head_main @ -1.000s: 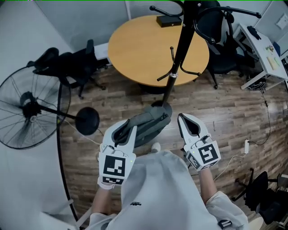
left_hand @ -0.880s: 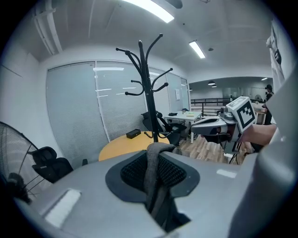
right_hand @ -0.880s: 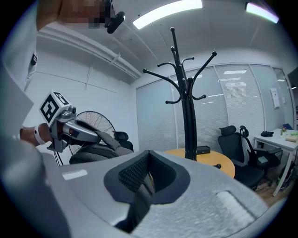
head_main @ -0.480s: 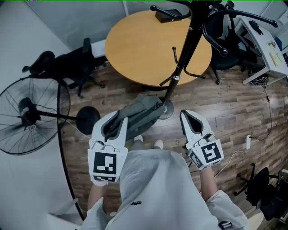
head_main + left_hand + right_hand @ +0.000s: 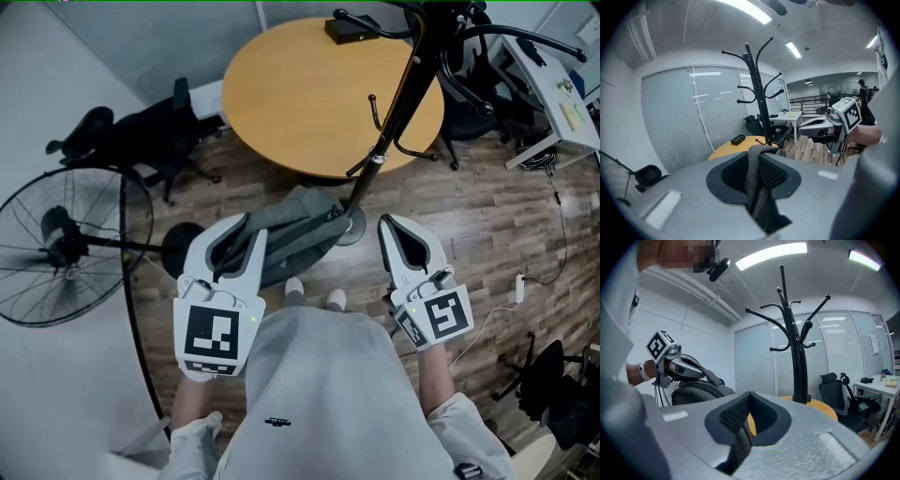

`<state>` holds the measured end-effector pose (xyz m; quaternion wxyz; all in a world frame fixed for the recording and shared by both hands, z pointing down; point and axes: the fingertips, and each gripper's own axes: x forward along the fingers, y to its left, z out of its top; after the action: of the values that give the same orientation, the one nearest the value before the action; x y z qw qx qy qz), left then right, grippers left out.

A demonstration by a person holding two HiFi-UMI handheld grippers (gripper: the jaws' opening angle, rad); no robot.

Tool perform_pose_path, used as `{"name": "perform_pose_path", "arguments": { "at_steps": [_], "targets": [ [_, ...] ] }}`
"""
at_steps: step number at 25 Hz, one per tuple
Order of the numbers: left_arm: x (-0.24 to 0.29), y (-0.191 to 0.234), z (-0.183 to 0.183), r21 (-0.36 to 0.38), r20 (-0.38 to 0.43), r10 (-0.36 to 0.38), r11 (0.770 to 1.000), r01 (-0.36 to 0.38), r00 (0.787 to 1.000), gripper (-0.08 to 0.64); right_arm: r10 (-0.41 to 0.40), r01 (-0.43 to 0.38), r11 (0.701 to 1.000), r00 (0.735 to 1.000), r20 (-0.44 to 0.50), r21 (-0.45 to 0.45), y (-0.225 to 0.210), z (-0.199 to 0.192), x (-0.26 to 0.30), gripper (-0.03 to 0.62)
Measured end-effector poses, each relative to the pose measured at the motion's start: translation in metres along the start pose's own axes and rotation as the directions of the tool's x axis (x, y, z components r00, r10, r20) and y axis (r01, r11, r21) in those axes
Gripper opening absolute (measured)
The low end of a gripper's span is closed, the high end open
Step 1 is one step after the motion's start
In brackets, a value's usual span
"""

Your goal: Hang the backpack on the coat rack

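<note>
The grey backpack [image 5: 298, 234] hangs off the wooden floor in front of the person, and my left gripper [image 5: 242, 230] is shut on its top strap [image 5: 752, 173]. The strap runs up between the left pads in the left gripper view. The black coat rack [image 5: 398, 103] rises just beyond the bag, its round base [image 5: 351, 225] partly behind it; its curved hooks [image 5: 757, 51] show high in both gripper views. My right gripper [image 5: 392, 225] hovers to the right of the bag, shut with nothing between its pads [image 5: 736, 416]. From the right gripper view the bag [image 5: 696, 390] hangs under the left gripper.
A round wooden table [image 5: 300, 94] with a black box [image 5: 345, 30] stands behind the rack. A big floor fan [image 5: 66, 244] is at the left, black office chairs [image 5: 141, 141] at the back left and behind the rack, and a white desk [image 5: 553, 94] at the right.
Both grippers have risen toward the camera, and the left one has carried the backpack up and nearer the rack's pole. Both jaws stand as before.
</note>
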<state>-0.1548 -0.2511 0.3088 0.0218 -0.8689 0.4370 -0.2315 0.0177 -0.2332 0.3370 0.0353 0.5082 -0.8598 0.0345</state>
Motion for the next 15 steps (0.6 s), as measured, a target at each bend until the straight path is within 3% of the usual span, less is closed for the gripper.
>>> {"name": "perform_pose_path", "arguments": {
  "at_steps": [7,15],
  "targets": [
    [-0.008,0.012,0.042,0.040,0.084,-0.041,0.998,0.038,0.996,0.091,-0.005,0.005,0.999,1.000,0.018,-0.038,0.009,0.019,0.006,0.000],
    [-0.009,0.028,0.074,0.066,0.100,-0.103,0.993,0.097,0.990,0.089,-0.004,0.007,0.997,0.999,0.046,-0.075,0.014,0.034,0.016,0.000]
  ]
}}
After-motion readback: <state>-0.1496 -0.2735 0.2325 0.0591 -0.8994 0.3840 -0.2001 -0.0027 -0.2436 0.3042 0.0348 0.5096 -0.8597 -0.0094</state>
